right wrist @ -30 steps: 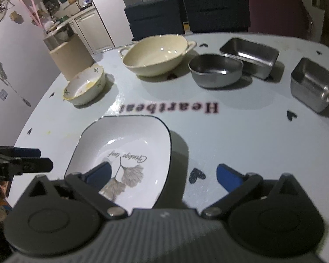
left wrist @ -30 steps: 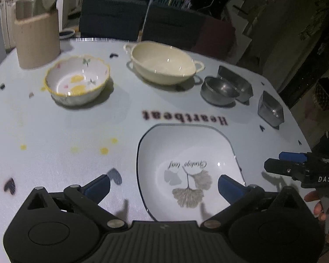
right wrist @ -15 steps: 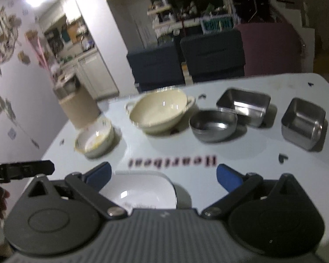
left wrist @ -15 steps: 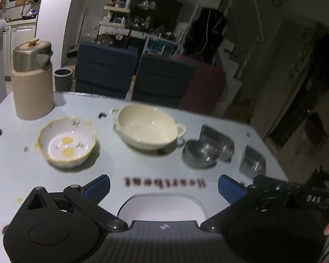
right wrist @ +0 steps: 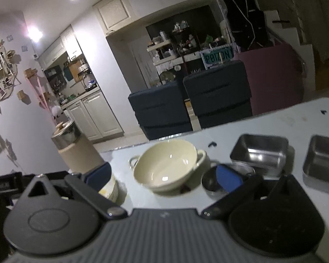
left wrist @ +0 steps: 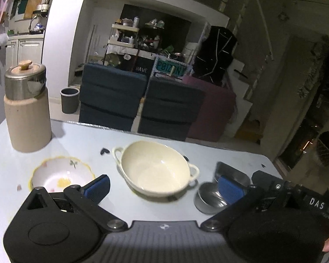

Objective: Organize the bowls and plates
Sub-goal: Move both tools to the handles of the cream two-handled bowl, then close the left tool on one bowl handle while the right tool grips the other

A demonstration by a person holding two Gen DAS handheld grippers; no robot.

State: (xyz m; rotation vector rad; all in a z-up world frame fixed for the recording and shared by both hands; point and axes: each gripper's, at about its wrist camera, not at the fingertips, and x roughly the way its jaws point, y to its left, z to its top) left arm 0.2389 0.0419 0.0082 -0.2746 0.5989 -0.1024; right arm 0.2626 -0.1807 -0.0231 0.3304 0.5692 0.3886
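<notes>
The cream two-handled bowl (left wrist: 156,174) sits on the white table (left wrist: 81,140) straight ahead of my left gripper (left wrist: 163,187), framed between its blue pads (left wrist: 98,187); from my right gripper (right wrist: 162,176) I see the same bowl (right wrist: 168,166) between the pads as well. Past the left pad of each pair is the floral bowl with the yellow rim (left wrist: 61,175), open to me in the left wrist view but nearly hidden behind the pad in the right one. Behind the right pad lies the round steel bowl (left wrist: 209,198), partly covered in both views.

The right wrist view alone gives me both square steel containers: one (right wrist: 260,153) just beyond the round bowl, the other (right wrist: 321,161) further out to the right of the jaws. The left view catches only a corner of the nearer one. The left view alone shows the whole tan canister with the steel lid (left wrist: 27,107), far out beyond the left pad.

My count: one cream bowl, one floral bowl, one round steel bowl, two steel containers, one canister.

Both pairs of jaws stand spread wide, holding nothing and touching nothing
</notes>
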